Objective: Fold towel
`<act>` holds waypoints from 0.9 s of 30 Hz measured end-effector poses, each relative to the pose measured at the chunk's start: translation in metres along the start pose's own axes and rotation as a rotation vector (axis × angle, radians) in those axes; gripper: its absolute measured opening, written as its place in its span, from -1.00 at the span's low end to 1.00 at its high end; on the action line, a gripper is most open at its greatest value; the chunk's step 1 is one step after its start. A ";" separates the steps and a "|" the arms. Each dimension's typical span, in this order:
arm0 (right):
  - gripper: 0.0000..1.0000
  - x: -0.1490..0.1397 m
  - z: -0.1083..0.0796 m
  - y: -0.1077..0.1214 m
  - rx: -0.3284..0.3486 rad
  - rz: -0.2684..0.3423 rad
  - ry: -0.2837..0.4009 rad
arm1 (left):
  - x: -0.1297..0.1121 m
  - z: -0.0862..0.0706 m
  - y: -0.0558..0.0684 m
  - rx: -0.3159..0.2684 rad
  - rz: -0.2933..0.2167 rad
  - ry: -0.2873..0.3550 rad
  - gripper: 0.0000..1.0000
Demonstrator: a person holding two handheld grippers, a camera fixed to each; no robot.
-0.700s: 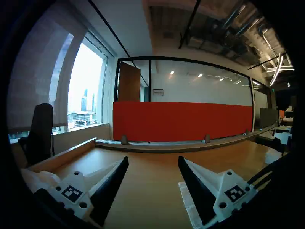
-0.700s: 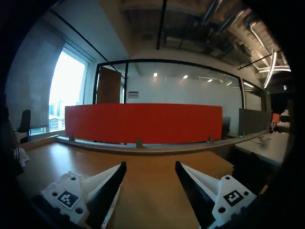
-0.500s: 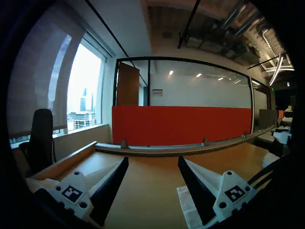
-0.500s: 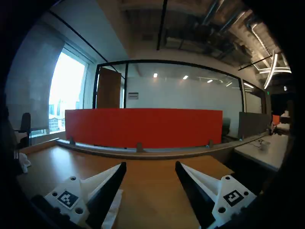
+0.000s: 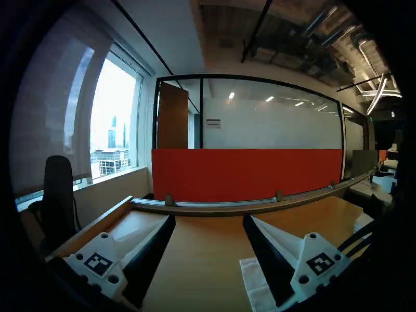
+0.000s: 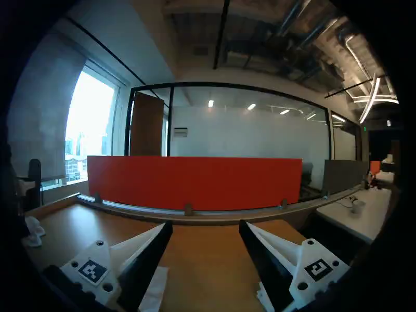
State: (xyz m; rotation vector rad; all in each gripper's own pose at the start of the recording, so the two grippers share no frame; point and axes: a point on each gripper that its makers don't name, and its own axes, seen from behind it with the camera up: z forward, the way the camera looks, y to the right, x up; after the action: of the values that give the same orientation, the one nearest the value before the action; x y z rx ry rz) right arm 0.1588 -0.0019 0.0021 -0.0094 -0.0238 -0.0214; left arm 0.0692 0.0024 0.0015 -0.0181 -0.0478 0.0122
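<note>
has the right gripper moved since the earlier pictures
Yes: the red divider sits lower in its view, so the right gripper rose or tilted upward.

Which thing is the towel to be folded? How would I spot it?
Find the long wooden desk before the red partition. At its near edge, beneath the right gripper, lies the towel: flat and white, unlike the crumpled white cloth far left.
</note>
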 end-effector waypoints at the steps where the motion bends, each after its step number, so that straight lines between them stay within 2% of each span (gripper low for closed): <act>1: 0.99 0.000 0.000 -0.001 0.006 -0.007 -0.005 | 0.001 0.000 0.001 -0.006 0.001 -0.006 0.93; 9: 0.99 0.002 -0.001 -0.014 0.056 -0.067 -0.048 | 0.000 -0.002 0.011 -0.065 0.019 -0.057 0.92; 21: 0.99 0.000 -0.004 -0.047 0.192 -0.126 -0.115 | -0.008 -0.006 0.025 -0.151 0.073 -0.127 0.93; 27: 0.99 -0.010 -0.010 -0.063 0.282 -0.150 -0.165 | -0.021 -0.007 0.037 -0.200 0.100 -0.170 0.92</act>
State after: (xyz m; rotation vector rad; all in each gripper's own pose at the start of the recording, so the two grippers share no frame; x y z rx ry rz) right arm 0.1482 -0.0650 -0.0075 0.2729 -0.1919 -0.1671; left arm 0.0484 0.0394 -0.0075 -0.2194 -0.2179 0.1086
